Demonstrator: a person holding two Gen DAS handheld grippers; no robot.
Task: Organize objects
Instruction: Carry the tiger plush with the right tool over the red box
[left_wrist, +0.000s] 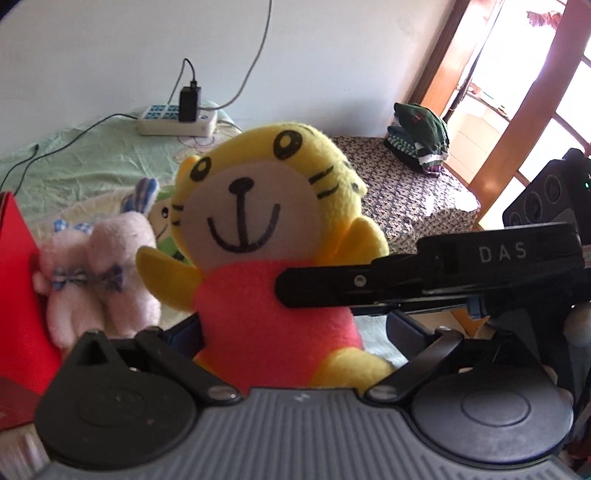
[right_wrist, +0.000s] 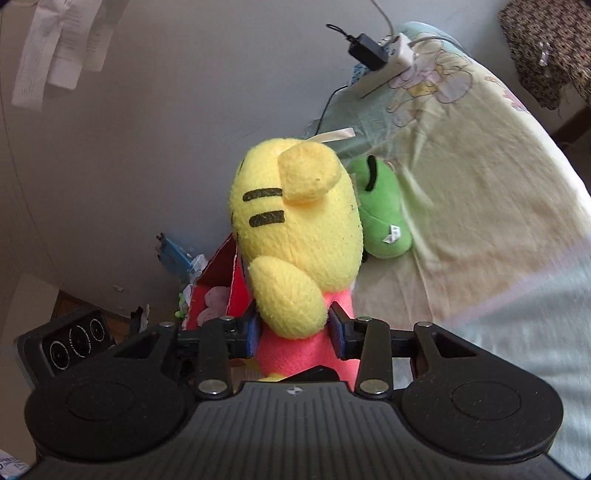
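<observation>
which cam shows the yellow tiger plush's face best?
Left wrist view: the yellow tiger plush in a pink shirt faces the lens, eyes, nose, smile and whiskers visible. Right wrist view shows only its back, with the right gripper closed on its body.

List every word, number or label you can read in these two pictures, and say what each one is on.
"DAS": white letters on the black right gripper reaching across the tiger toy.
Tag on the green toy: too small to read.
Paper strips hanging on the wall: print too blurred to read.
</observation>
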